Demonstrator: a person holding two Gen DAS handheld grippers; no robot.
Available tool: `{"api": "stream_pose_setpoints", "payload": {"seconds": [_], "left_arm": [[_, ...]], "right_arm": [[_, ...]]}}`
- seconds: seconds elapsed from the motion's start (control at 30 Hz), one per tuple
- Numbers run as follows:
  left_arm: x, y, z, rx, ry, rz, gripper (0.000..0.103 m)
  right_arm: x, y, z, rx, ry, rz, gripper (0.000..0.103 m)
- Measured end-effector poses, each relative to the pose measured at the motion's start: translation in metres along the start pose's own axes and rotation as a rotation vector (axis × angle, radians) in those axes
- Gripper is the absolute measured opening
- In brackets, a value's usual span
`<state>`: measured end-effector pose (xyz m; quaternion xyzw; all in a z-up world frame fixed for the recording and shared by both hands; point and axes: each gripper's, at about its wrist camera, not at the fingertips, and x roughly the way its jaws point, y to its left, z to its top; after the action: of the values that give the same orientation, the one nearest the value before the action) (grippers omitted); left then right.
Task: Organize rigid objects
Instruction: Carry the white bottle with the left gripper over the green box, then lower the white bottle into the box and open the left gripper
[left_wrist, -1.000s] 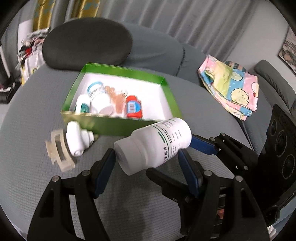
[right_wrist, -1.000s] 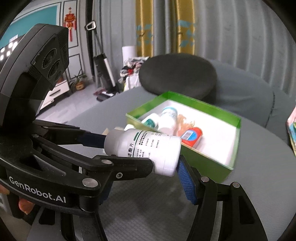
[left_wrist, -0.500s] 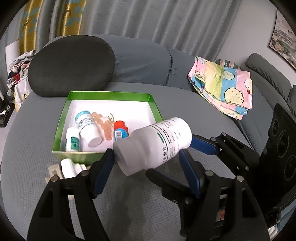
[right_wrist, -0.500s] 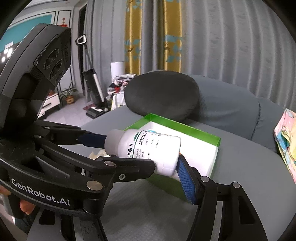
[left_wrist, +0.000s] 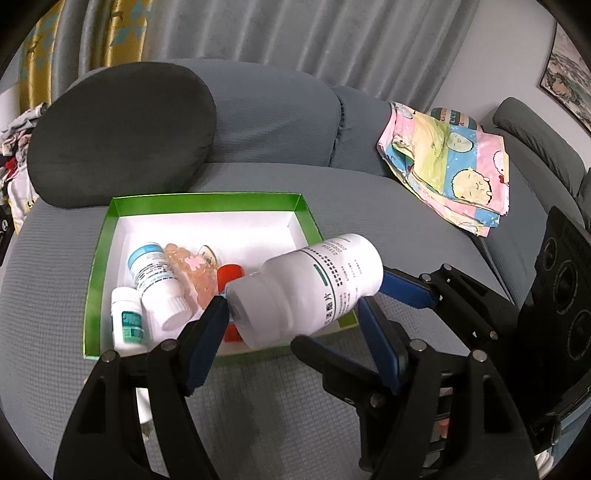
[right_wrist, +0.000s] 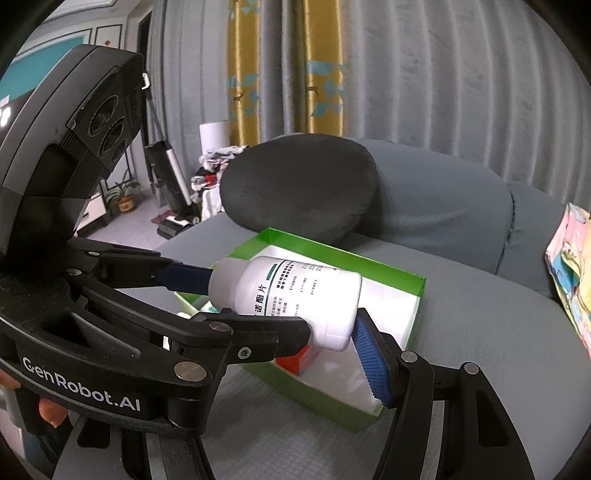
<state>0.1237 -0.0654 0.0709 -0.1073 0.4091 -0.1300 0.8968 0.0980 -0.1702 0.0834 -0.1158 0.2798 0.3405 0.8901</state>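
Bottles and pink beads (left_wrist: 192, 269) lie in the green box (left_wrist: 96, 258) just past the jaws. Both grippers hold one big white bottle (left_wrist: 306, 288) lying sideways above the box's near edge. The left gripper (left_wrist: 291, 317) pinches it across its cap end and side. The right gripper (right_wrist: 284, 306) pinches it end to end, cap to base. Nothing sits between bottle and box. Its label has a green mark and small print too tiny to read. "GenRobot.AI" is on the left gripper. Below is a grey sofa (left_wrist: 258, 406), with a dark cushion (left_wrist: 118, 133) behind the box, a bright cloth (left_wrist: 454, 166) to the right, and grey curtains (right_wrist: 443, 92) far back.
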Motion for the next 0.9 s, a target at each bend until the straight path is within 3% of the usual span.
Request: {"api": "stream_pose_setpoints", "payload": {"seconds": [0.9], "left_arm": [[0.063,0.040,0.012,-0.050,0.107,-0.021,0.073]], "right_arm": [[0.074,-0.026,-0.005,0.035,0.119,0.006,0.066]]}}
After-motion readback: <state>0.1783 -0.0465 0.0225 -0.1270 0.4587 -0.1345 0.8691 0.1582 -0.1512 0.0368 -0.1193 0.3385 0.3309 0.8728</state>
